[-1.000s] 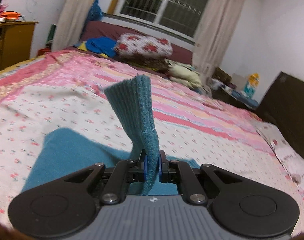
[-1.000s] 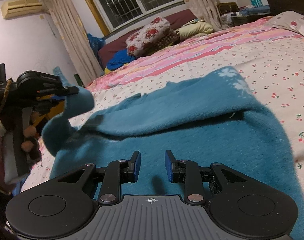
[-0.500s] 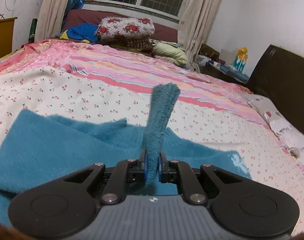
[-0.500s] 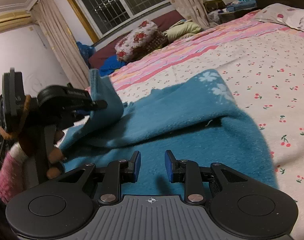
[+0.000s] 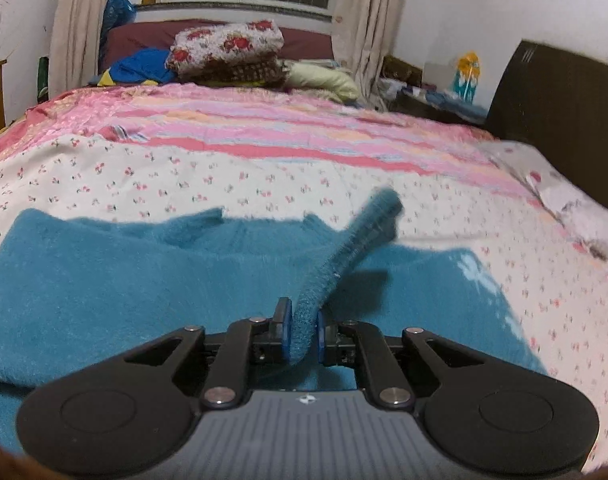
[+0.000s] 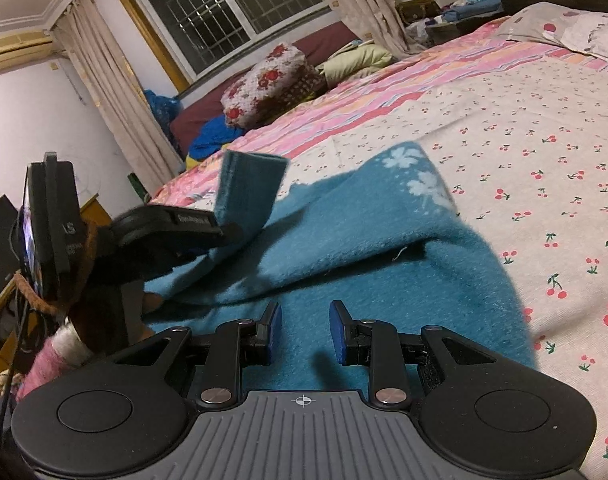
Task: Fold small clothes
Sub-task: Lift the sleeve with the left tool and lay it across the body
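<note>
One teal sweater (image 5: 144, 280) lies spread on the bed (image 5: 264, 176), directly ahead of and beneath both tools. Two hand-held grippers are in view. The left hand-held gripper (image 5: 302, 330) has its pads pressed onto one ribbed cuff (image 5: 360, 232), which rises from between them and leans forward and to that gripper's right, its long axis running diagonally up and away. In the right wrist view the same cuff (image 6: 250, 190) stands tilted above the folded-over layer of the sweater (image 6: 384, 240), to the left of the right hand-held gripper (image 6: 306, 330). That one hovers over the teal fabric with its two blue pads (image 6: 274, 330) spread apart and nothing between them. Two pale flower patterns (image 6: 416, 172) mark the sweater's far edge ahead of it. Several folded quilts (image 5: 228, 52) are stacked at the bed's far end.
</note>
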Motion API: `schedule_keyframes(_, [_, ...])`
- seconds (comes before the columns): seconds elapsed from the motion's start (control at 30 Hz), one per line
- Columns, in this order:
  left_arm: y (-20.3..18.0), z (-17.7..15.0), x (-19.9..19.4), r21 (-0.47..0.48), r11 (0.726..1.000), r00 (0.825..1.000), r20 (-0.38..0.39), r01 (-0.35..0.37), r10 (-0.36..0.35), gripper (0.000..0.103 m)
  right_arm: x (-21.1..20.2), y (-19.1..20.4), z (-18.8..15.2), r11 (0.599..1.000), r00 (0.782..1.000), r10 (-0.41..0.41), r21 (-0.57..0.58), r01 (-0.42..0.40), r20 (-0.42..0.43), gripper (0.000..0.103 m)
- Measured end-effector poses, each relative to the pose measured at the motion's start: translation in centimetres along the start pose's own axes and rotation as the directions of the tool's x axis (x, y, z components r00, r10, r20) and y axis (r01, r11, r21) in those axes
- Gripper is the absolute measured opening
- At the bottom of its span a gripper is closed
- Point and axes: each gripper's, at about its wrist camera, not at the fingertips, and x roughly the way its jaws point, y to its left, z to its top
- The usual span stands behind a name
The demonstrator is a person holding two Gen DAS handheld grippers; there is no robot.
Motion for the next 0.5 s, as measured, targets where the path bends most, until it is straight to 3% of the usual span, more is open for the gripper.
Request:
schedule_keyframes(0.2, [1.2, -0.4, -1.0, -0.041, 0.998, 0.999, -0.020, 0.044, -0.045, 0.023, 0.2, -0.7, 0.4, 1.000, 1.000, -0.017, 0.014, 0.017, -0.003, 0.027])
schedule_keyframes(0.33, [1.9, -1.1, -2.7, -0.043, 0.995, 0.996, -0.013, 0.085, -0.086, 0.033, 0.3, -0.9, 0.6, 1.000, 1.000, -0.019, 0.016, 0.019, -0.005, 0.028])
schedule_keyframes(0.5, [3.2, -2.3, -5.8, -0.035, 0.995, 0.995, 0.020, 0.098, -0.097, 0.036, 0.4, -0.4, 0.7, 1.000, 1.000, -0.016, 0.000, 0.016, -0.004, 0.029])
